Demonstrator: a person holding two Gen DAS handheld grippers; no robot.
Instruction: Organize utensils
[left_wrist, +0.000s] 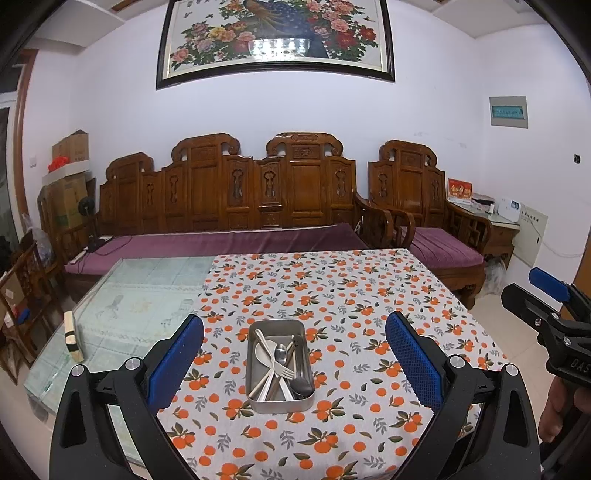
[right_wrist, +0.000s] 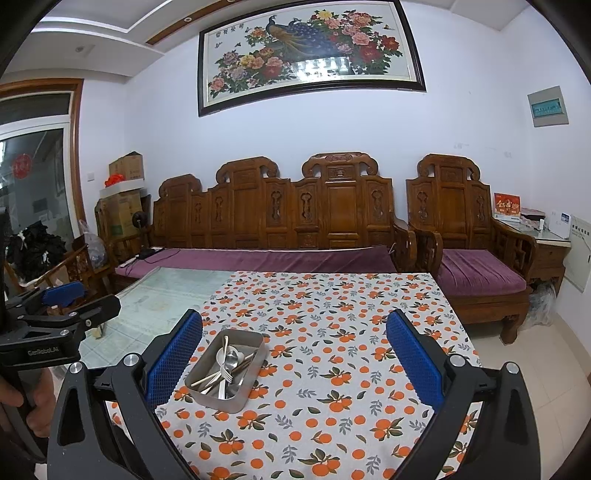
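Left gripper (left_wrist: 294, 354) jaws wide apart, holding nothing, above the metal tray (left_wrist: 279, 403); right gripper (right_wrist: 294, 356) likewise spread and empty. Tray sits on the orange-print tablecloth (left_wrist: 369, 295). Inside, spoons, a fork (left_wrist: 284, 370) and chopsticks overlap; exact count hard to make out

Utensils (right_wrist: 225, 369) in metal tray (right_wrist: 242, 400); right gripper (right_wrist: 293, 356) spread wide.
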